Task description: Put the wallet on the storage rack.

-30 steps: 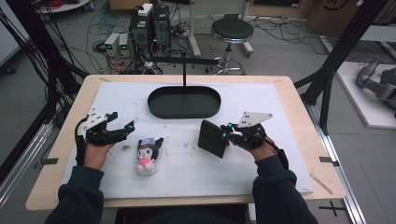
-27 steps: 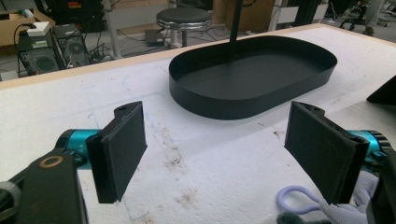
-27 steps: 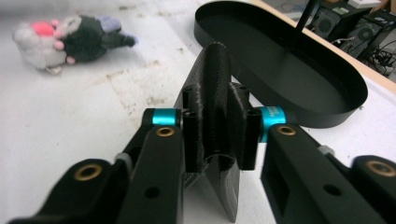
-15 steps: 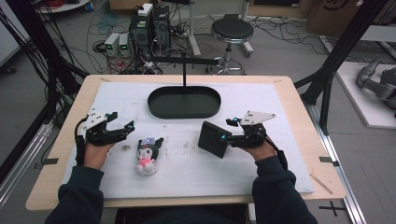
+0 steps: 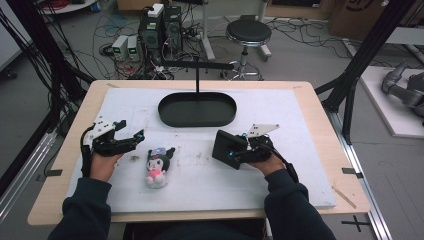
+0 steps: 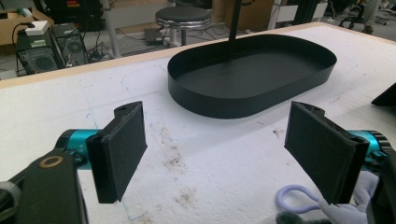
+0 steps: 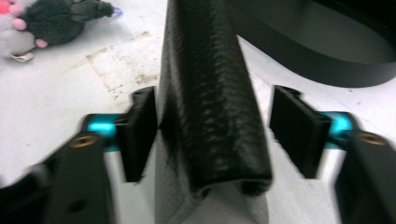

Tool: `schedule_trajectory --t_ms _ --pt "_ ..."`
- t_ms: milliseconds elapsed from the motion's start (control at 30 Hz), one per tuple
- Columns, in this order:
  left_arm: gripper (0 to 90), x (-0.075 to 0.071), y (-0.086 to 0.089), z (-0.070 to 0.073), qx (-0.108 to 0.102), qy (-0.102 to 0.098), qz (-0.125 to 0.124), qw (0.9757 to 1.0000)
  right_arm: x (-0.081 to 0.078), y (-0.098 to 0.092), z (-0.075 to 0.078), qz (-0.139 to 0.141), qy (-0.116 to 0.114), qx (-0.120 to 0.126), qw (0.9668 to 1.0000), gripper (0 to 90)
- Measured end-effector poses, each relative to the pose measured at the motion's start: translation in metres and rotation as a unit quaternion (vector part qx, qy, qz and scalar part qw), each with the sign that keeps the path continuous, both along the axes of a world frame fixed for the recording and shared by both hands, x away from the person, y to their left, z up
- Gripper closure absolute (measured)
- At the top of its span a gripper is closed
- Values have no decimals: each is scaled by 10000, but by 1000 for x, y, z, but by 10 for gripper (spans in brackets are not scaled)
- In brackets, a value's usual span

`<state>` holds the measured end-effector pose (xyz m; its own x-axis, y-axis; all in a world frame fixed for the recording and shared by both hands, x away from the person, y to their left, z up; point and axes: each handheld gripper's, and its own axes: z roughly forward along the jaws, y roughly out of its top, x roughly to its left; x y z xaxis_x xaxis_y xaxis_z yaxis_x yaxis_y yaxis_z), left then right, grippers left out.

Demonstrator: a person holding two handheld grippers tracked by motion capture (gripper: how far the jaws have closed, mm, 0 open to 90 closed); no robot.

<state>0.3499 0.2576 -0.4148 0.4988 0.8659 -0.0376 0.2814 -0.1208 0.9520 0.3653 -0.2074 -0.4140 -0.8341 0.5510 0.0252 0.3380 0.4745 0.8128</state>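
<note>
A black folded leather wallet [image 5: 222, 145] stands on edge on the white mat, right of centre. My right gripper [image 5: 234, 150] is around it. In the right gripper view the wallet [image 7: 205, 84] is between the jaws of the right gripper [image 7: 212, 121]: the left pad touches it and the right pad stands a little off. A black and pink plush toy [image 5: 157, 165] lies left of centre, also visible as the plush toy [image 7: 56, 18]. My left gripper [image 5: 131, 131] hovers open just left of it. Beside the left gripper [image 6: 217, 121] lies the toy's lilac loop [image 6: 292, 203].
A black oval tray [image 5: 162, 107] sits at the back middle of the mat, with a thin black stand [image 5: 197, 75] rising behind it. The tray's wall [image 6: 243, 105] lies ahead of the left jaws. A stool [image 5: 247, 32] and computers [image 5: 160, 25] stand beyond the table.
The right hand has shifted slightly with the wallet staying in about the same spot. The left gripper and the plush toy have not moved.
</note>
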Motion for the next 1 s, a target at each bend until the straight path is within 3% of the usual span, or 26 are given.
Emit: schedule_trajectory --t_ms 67,167,233,333,400,700,733,1000 --pt "203 0 0 0 -13 -3 6 10000 0 -1 1 33 55 102 9999 513" --pt "203 0 0 0 -2 2 0 10000 0 -2 2 39 86 183 9998 734" --pt "203 0 0 0 -2 3 -2 10000 -1 -3 5 -21 31 212 9998 782" --pt "203 1 0 0 9 10 -4 10000 -1 -3 7 -34 -48 238 9997 787" --pt "203 1 0 -1 1 24 1 10000 2 -4 11 -108 -62 415 9991 788" --pt "204 1 0 -1 -17 15 -8 10000 31 6 34 -517 -315 679 9959 790" --pt "204 1 0 -1 -18 22 -6 10000 42 11 40 -580 -385 641 9955 790" --pt "204 2 2 -1 -72 15 9 10000 73 37 50 -720 -629 345 9948 792"
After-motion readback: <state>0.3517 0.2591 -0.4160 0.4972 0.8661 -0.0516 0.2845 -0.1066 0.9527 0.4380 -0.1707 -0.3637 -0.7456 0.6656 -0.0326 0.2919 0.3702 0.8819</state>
